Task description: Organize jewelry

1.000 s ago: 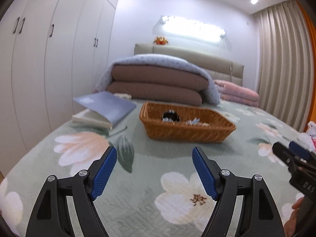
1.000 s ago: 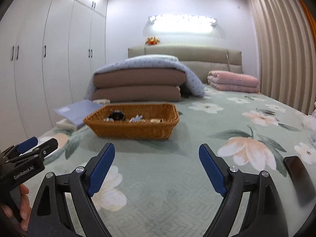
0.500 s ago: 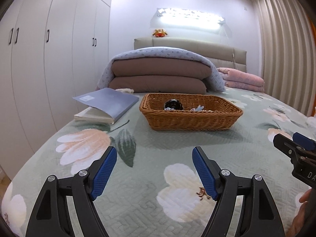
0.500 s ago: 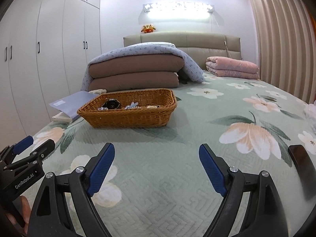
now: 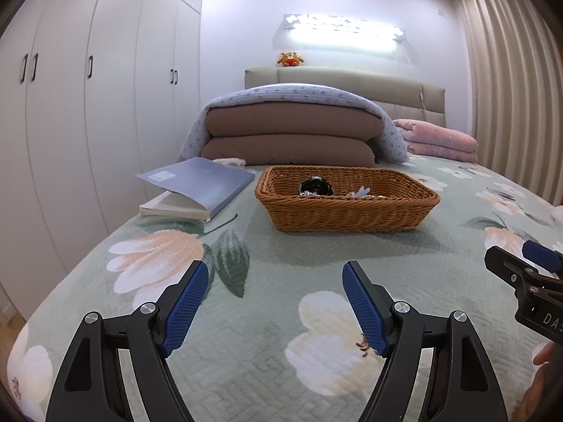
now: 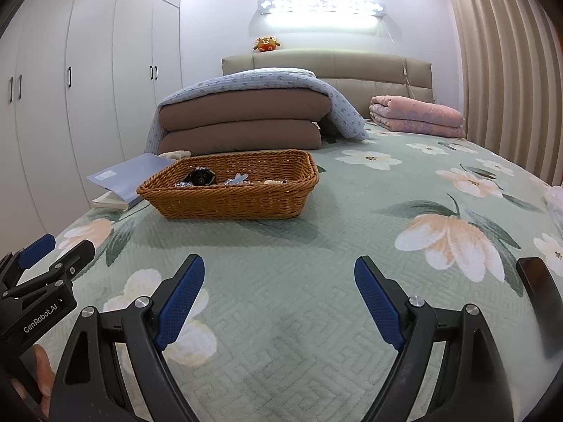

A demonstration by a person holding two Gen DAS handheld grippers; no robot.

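Both grippers are held low over the floral green bedspread (image 5: 281, 316), well short of the wicker basket (image 5: 346, 211).

- Left gripper (image 5: 275, 274): blue pads are seen wide apart, nothing between them.
- Right gripper (image 6: 279, 270): pads likewise spread, nothing gripped.
- Jewelry (image 6: 230, 180): small pieces are seen lying inside the basket, beside a round black item (image 6: 201, 177); details are too small to tell.
- A blue-covered book (image 5: 197, 186) is seen left of the basket.
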